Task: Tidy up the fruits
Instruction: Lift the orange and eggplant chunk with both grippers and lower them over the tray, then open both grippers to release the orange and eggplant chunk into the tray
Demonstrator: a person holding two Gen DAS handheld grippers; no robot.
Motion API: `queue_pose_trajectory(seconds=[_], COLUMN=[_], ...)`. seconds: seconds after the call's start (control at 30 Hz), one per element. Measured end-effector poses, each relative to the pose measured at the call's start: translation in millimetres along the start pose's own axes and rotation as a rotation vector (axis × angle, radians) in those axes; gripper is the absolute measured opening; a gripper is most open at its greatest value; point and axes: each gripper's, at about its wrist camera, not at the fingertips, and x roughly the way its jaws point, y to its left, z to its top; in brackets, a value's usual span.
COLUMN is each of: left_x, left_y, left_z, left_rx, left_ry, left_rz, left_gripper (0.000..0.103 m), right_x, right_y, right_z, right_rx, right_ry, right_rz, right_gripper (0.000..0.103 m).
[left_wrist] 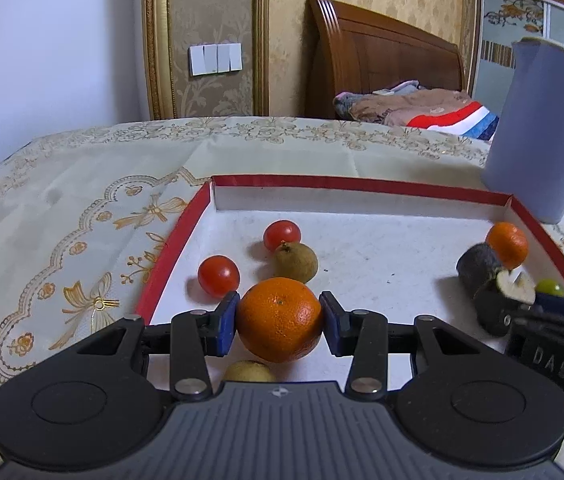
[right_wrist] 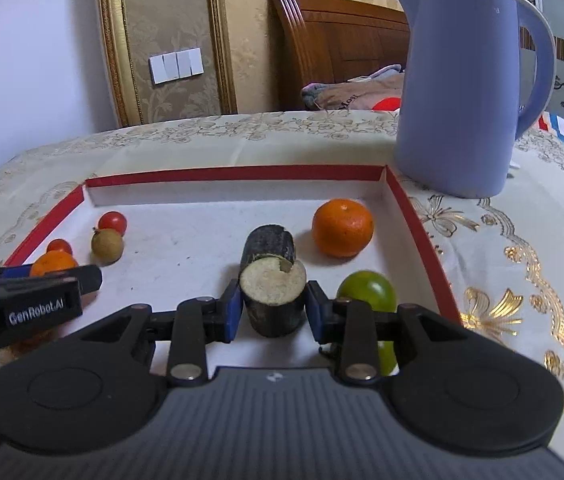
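Note:
A shallow red-rimmed tray (left_wrist: 358, 184) with a white floor holds the fruit. My left gripper (left_wrist: 280, 322) is shut on a large orange (left_wrist: 280, 312) near the tray's front left, one blue pad on each side of it. My right gripper (right_wrist: 272, 312) is shut on a dark-skinned cut piece (right_wrist: 273, 300) with its pale cut face up, at the tray's right half. A second dark piece (right_wrist: 268, 242) lies just behind it. Two red tomatoes (left_wrist: 282, 234) (left_wrist: 218, 276) and a brown round fruit (left_wrist: 295, 262) sit beyond the held orange.
A smaller orange (right_wrist: 342, 227) rests near the tray's far right corner, and a green fruit (right_wrist: 368, 292) lies beside my right fingers. A yellowish fruit (left_wrist: 248, 372) shows under the left gripper. A tall blue kettle (right_wrist: 458, 92) stands on the tablecloth behind the tray's right corner.

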Motion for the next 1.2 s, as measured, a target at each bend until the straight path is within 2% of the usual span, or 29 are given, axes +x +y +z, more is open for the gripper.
queue_pose_trajectory(seconds=[0.3,0.5,0.67,0.8,0.83,0.97,1.1,1.2], left_x=[14.9,18.5,20.8,19.8,19.4,19.0,18.1,16.6], left_y=[-8.3,-5.5,-5.9,-5.4,-5.1,-5.6,-5.7,-3.6], left_z=[2.0,3.9,3.5,3.3,3.2,3.2,2.3,2.7], left_rx=[0.035,0.017,0.021,0.012,0.012,0.018,0.022,0.010], left_ry=[-0.007,-0.018,-0.019,-0.022,-0.021,-0.021,-0.022,-0.028], left_rz=[0.025,0.016,0.017,0.013,0.012,0.013,0.008,0.013], left_gripper=[0.042,0.043,0.044,0.044,0.045,0.051,0.056,0.060], right_x=[18.5,32.4,28.4,20.8,20.1,17.0,12.2,6.0], right_y=[4.9,1.8,-0.2,1.9,2.1,0.1,-3.4,-4.2], right_z=[8.2,13.8,12.6,10.5,10.1,9.2,7.5,7.1], right_rx=[-0.055,-0.085,-0.068,-0.061,-0.058,-0.041,-0.018,-0.006], right_ry=[-0.034,-0.061,-0.060,-0.084,-0.090,-0.092,-0.105,-0.129], right_rz=[-0.072,-0.104,-0.070,-0.081,-0.083,-0.079,-0.085,-0.085], right_gripper=[0.031,0.030,0.032,0.063,0.067,0.069,0.078,0.092])
